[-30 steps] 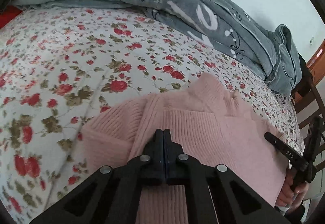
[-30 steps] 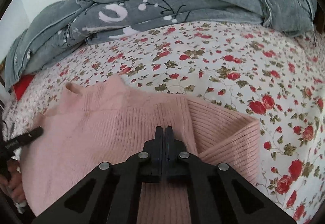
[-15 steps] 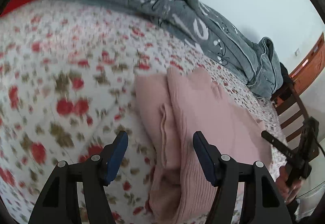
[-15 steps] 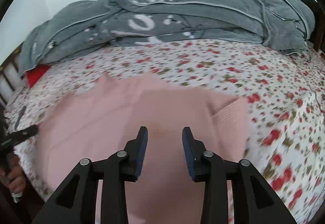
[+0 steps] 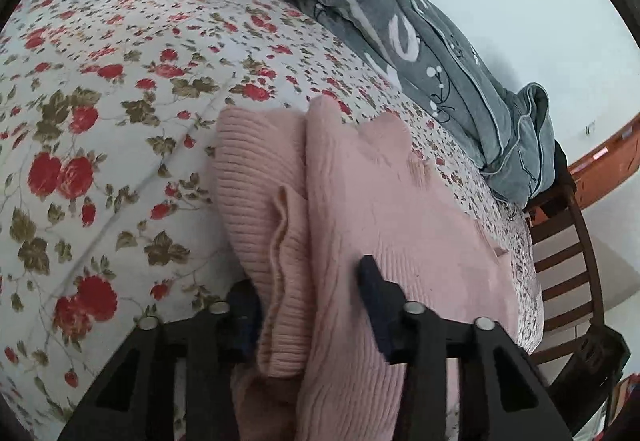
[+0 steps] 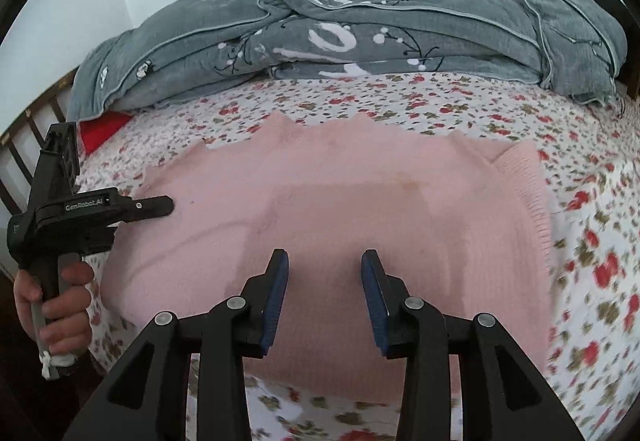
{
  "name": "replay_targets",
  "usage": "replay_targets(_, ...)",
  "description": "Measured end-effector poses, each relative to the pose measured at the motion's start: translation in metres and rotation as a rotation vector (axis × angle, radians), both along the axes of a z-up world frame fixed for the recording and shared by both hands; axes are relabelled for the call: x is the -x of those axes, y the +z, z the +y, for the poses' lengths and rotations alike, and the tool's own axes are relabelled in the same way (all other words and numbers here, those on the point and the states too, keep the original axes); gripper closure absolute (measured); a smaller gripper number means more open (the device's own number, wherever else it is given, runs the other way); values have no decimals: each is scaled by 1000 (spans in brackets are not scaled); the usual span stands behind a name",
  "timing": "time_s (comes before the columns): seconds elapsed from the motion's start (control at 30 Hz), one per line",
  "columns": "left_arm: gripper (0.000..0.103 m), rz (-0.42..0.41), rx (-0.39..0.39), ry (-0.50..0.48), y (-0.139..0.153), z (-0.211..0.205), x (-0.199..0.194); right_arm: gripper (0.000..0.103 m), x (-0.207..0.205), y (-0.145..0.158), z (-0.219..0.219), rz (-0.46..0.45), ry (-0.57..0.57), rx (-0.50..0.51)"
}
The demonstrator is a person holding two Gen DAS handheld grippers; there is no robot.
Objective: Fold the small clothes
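A pink knit sweater (image 6: 360, 209) lies flat on the flowered bedsheet (image 6: 460, 109), with both sleeves folded in. My left gripper (image 5: 304, 277) sits at the sweater's left side. Its jaws are closing around the folded ribbed sleeve (image 5: 260, 193), whose fabric bunches between the fingers. In the right wrist view a hand (image 6: 60, 301) holds that left gripper (image 6: 160, 206) at the sweater's left edge. My right gripper (image 6: 325, 257) hovers open over the sweater's near middle, with nothing between its blue pads (image 6: 276, 293).
A rumpled grey quilt (image 6: 340, 37) lies along the far side of the bed against a white wall. A red cushion (image 6: 102, 123) peeks out at the left. Wooden bed rails (image 5: 568, 273) stand past the sweater's right end.
Both grippers went from shut to open. The left one swung to the sweater's left edge and now narrows around the folded sleeve. The right one drew back over the sweater.
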State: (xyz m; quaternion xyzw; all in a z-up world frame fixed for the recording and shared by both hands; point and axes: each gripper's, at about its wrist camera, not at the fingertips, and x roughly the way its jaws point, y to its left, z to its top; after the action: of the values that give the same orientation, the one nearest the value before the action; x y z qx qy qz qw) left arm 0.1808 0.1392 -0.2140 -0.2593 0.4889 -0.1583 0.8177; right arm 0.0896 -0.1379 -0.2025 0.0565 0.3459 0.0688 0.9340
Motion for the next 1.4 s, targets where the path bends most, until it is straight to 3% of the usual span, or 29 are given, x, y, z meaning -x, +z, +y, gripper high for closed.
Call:
replay_targets(0.1,72,6,35,-2,1,5,3,65,2,2,12,-21,20,2)
replay_targets(0.23,71,28,42,-6,0,7,3,66,-8,-17,30,12,-17,143)
replay_targets(0.37,68,24,13,-11,0,4,4,66,-2,-14,26,2,-48,104)
replay_targets(0.57,69,49,-19,-3,4,-3,0,65,-1,-23,31,1,-29,153)
replay_targets(0.63,76,45,-17,-15,10,-2,1,65,-2,-19,28,19,-31,128)
replay_targets(0.9,79,-11,-62,-71,60,-25,1,65,-1,-23,25,7,-17,125)
replay_targets(1.0,79,-39,-99,-79,74,-37,4,66,1,-13,13,32,-14,29)
replay_targets(1.4,80,-21,-148,-59,84,-59,3,64,-7,-25,4,22,26,-69)
